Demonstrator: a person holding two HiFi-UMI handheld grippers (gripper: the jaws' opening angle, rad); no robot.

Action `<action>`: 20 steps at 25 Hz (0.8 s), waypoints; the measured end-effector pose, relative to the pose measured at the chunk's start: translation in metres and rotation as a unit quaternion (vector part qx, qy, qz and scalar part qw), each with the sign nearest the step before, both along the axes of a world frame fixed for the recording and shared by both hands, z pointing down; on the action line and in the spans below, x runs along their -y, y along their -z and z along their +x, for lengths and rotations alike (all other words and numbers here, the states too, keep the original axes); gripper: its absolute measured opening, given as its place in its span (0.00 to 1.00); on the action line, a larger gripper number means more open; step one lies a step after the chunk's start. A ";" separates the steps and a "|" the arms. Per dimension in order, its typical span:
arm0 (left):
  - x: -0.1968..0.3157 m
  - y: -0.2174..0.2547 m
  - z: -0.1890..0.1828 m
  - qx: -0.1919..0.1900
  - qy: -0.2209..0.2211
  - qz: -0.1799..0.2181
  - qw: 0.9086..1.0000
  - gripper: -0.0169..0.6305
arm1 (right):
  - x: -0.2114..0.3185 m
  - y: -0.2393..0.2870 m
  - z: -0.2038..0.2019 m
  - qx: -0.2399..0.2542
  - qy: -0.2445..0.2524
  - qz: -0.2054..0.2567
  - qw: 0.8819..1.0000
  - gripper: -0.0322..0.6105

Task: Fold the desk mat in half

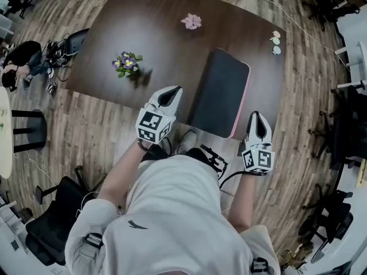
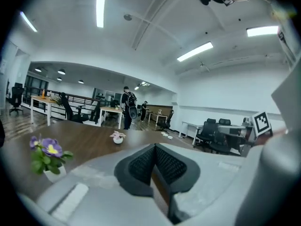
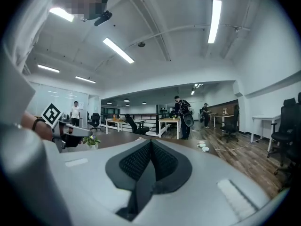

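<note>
Desk mat looks thin, floppy and light; I'd pinch its near corners at 5 and 7 o'clock. Left gripper and right gripper both clenched, empty.

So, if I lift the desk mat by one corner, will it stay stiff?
Probably not: the desk mat looks thin and lies flat on the table, so it should droop. Likely light too. It may slide easily on the smooth table.

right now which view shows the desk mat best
The head view: the whole desk mat lies in sight on the table, dark with a pink edge. The left and right gripper views look across the room and show no mat.
</note>
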State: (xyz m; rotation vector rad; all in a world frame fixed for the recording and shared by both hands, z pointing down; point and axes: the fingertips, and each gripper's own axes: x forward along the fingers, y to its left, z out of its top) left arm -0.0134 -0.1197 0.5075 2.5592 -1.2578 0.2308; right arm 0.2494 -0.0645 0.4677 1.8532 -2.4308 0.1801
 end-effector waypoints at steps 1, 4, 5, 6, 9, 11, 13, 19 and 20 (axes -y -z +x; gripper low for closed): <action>-0.003 0.006 -0.020 0.003 0.009 0.010 1.000 0.04 | -0.001 0.004 -0.008 -0.001 0.000 0.004 1.000 0.05; -0.010 0.014 -0.067 0.012 0.027 0.028 0.999 0.04 | -0.006 0.011 -0.028 -0.006 -0.008 0.012 1.000 0.05; -0.012 0.015 -0.081 0.011 0.031 0.030 0.999 0.04 | -0.009 0.011 -0.035 -0.011 -0.010 0.012 1.000 0.05; -0.013 0.014 -0.093 0.010 0.033 0.030 0.999 0.04 | -0.012 0.011 -0.042 -0.015 -0.011 0.013 1.000 0.05; -0.013 0.013 -0.126 0.018 0.036 0.037 0.998 0.04 | -0.022 0.012 -0.065 -0.023 -0.014 0.015 1.000 0.05; -0.011 0.016 -0.143 0.026 0.040 0.047 0.998 0.04 | -0.028 0.017 -0.079 -0.028 -0.017 0.019 0.999 0.05; -0.010 0.023 -0.153 0.021 0.042 0.052 0.998 0.04 | -0.032 0.023 -0.087 -0.030 -0.019 0.026 0.999 0.05; -0.020 0.023 -0.154 0.028 0.026 0.058 0.998 0.04 | -0.040 0.024 -0.109 -0.031 -0.008 0.028 0.999 0.05; -0.022 0.021 -0.155 0.030 0.026 0.057 0.998 0.04 | -0.041 0.023 -0.111 -0.031 -0.005 0.026 0.999 0.05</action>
